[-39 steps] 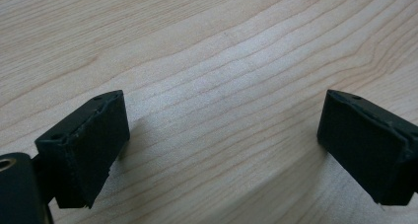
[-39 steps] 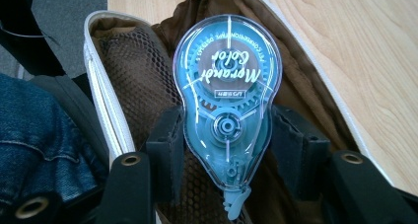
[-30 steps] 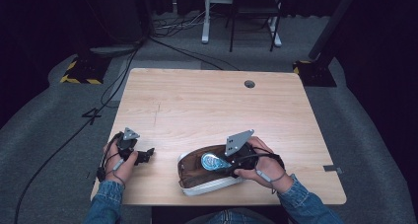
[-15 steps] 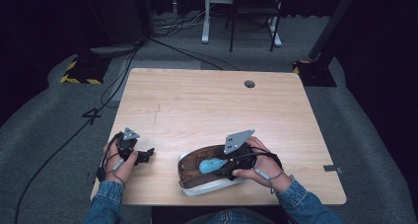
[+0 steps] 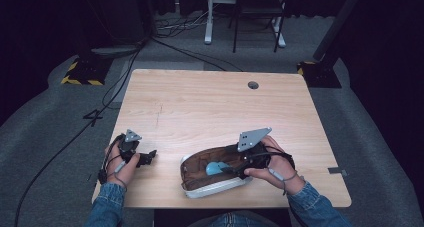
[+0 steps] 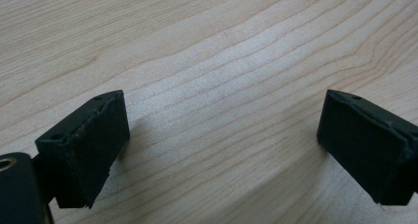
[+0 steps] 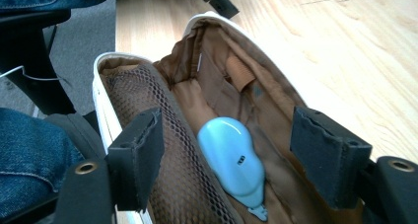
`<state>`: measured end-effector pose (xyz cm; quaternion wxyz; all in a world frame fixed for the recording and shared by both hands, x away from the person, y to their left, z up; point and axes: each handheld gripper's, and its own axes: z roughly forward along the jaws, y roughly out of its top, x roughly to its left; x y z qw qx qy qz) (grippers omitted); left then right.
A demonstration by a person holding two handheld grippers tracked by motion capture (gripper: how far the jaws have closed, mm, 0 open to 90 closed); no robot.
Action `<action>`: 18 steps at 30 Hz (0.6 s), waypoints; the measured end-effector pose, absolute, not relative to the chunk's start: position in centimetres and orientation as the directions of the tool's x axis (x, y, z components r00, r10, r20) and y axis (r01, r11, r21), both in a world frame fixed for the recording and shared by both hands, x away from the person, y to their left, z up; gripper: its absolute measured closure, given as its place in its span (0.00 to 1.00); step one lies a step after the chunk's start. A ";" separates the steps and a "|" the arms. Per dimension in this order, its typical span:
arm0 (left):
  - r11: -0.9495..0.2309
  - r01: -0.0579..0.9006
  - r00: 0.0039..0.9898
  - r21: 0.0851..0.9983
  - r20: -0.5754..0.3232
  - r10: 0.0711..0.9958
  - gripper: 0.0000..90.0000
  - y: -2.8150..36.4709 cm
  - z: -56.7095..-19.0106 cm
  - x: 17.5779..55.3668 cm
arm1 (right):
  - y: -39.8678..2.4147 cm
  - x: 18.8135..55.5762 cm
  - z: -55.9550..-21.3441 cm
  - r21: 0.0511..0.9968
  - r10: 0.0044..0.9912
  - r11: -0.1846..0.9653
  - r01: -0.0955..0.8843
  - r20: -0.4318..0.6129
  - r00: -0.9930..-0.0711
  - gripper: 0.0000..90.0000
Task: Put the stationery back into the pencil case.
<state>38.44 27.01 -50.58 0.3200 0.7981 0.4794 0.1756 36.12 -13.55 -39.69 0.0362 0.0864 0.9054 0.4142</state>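
Note:
A white pouch (image 5: 212, 187) with a brown lining lies open near the table's front edge. Inside it rests a light blue, teardrop-shaped object (image 7: 231, 157), also visible as a blue patch (image 5: 216, 168) in the high view. My right gripper (image 7: 226, 155) hovers over the pouch's mouth, open, its jaws wide on either side of the blue object and not touching it. A brown mesh pocket (image 7: 148, 110) lines the pouch's near wall. My left gripper (image 5: 145, 158) rests at the front left of the table, open, with bare wood between its jaws (image 6: 222, 135).
The wooden table (image 5: 210, 107) has a round cable hole (image 5: 253, 85) at the back right. Cables run over the grey floor at the left. A desk frame and chair legs stand beyond the far edge. The person's denim-clad leg (image 7: 34, 155) shows beside the pouch.
The right gripper has let go of the blue object, which now lies lower inside the pouch. The left gripper has stayed put.

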 end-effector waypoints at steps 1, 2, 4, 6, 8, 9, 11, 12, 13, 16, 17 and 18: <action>-0.336 0.653 0.479 0.679 -0.027 0.877 0.07 27.0 -50.6 38.5 | -13.8 36.1 -39.6 0.759 0.193 0.638 0.131 0.007 -0.981 0.33; -0.336 0.653 0.479 0.679 -0.027 0.877 0.07 27.0 -50.6 38.5 | -14.0 36.1 -39.5 0.762 0.196 0.635 0.129 0.003 -0.981 0.33; -0.336 0.653 0.479 0.679 -0.027 0.877 0.07 27.0 -50.6 38.5 | -14.6 36.2 -39.2 0.767 0.209 0.628 0.133 -0.002 -0.978 0.32; -0.336 0.653 0.479 0.679 -0.027 0.877 0.07 27.0 -50.6 38.5 | -15.1 36.3 -38.9 0.772 0.223 0.621 0.138 -0.006 -0.975 0.31; -0.336 0.653 0.479 0.679 -0.027 0.877 0.07 27.0 -50.6 38.5 | -15.8 36.5 -38.6 0.780 0.241 0.610 0.140 -0.015 -0.970 0.30; -0.336 0.653 0.479 0.679 -0.027 0.877 0.07 27.0 -50.6 38.5 | -16.1 36.6 -38.5 0.783 0.250 0.606 0.142 -0.018 -0.968 0.29; -0.336 0.652 0.480 0.679 -0.027 0.877 0.07 27.0 -50.6 38.5 | -17.0 36.8 -38.2 0.787 0.279 0.598 0.152 -0.027 -0.960 0.27; -0.336 0.653 0.480 0.679 -0.027 0.877 0.07 27.0 -50.6 38.5 | -17.3 36.9 -38.1 0.788 0.290 0.595 0.156 -0.030 -0.957 0.26; -0.336 0.653 0.480 0.679 -0.027 0.877 0.07 27.0 -50.6 38.5 | -17.6 37.1 -38.1 0.791 0.301 0.590 0.160 -0.031 -0.953 0.25; -0.336 0.652 0.479 0.679 -0.027 0.877 0.07 27.0 -50.6 38.5 | -18.5 37.5 -38.1 0.785 0.327 0.595 0.170 -0.044 -0.944 0.24; -0.336 0.653 0.480 0.679 -0.027 0.877 0.07 27.0 -50.6 38.5 | -18.5 37.5 -38.1 0.785 0.327 0.595 0.170 -0.044 -0.944 0.24; -0.336 0.653 0.480 0.679 -0.027 0.877 0.07 27.0 -50.6 38.5 | -18.8 37.6 -38.0 0.783 0.337 0.598 0.173 -0.049 -0.940 0.23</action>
